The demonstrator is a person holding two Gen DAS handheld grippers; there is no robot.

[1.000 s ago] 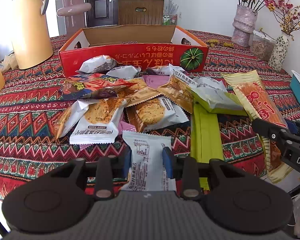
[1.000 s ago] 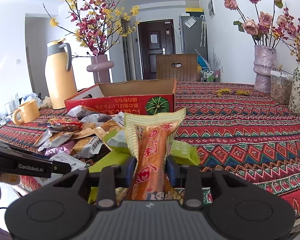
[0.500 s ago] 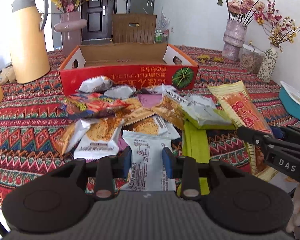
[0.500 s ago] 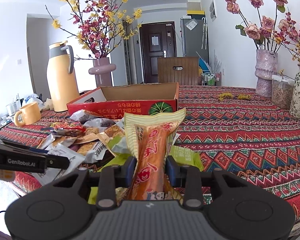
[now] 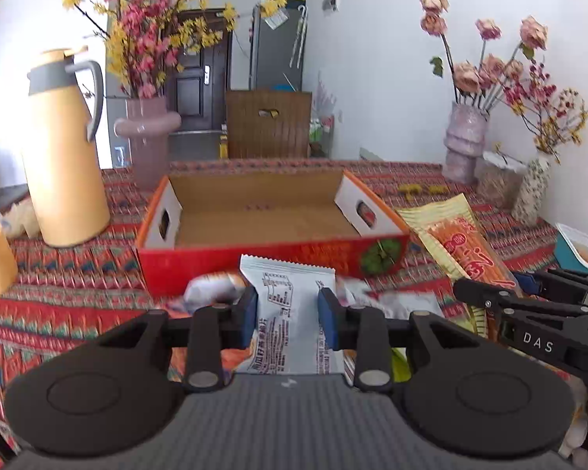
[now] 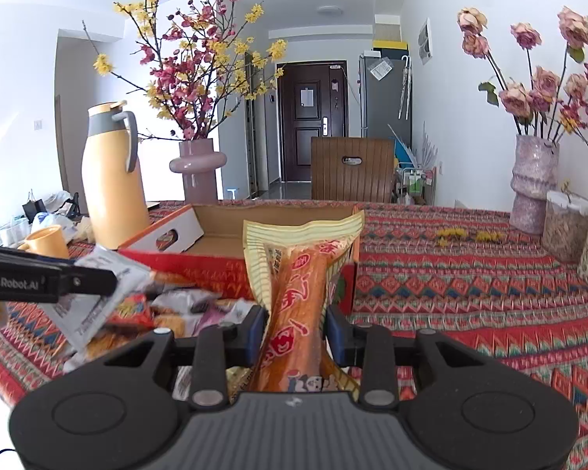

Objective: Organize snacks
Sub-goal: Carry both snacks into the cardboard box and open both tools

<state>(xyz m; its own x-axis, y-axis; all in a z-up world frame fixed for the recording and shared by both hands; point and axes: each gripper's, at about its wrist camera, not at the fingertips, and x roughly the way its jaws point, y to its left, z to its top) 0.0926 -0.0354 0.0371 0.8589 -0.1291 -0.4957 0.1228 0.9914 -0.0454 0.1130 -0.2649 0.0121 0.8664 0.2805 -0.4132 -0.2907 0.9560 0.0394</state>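
Note:
My left gripper (image 5: pixel 288 315) is shut on a white snack packet (image 5: pixel 290 309) and holds it in the air in front of the red cardboard box (image 5: pixel 266 258), whose brown inside looks empty. My right gripper (image 6: pixel 294 333) is shut on a long orange-and-yellow snack pack (image 6: pixel 300 297), held upright just before the box's right corner (image 6: pixel 215 262). That pack (image 5: pixel 458 243) and the right gripper (image 5: pixel 529 313) show at the right of the left wrist view. The white packet (image 6: pixel 94 297) and left gripper (image 6: pixel 47 278) show at the left of the right wrist view. Several loose snacks (image 6: pixel 168 313) lie before the box.
A yellow thermos jug (image 5: pixel 64 152) and a pink vase (image 5: pixel 149 133) stand left of the box. A yellow mug (image 6: pixel 47 241) sits at the far left. Flower vases (image 6: pixel 533 184) and a jar (image 6: pixel 564 223) stand at the right. A teal tub (image 5: pixel 580 246) is by the right edge.
Both grippers have risen and moved toward the box with their packs. The left wrist view now looks over the snack pile into the box.

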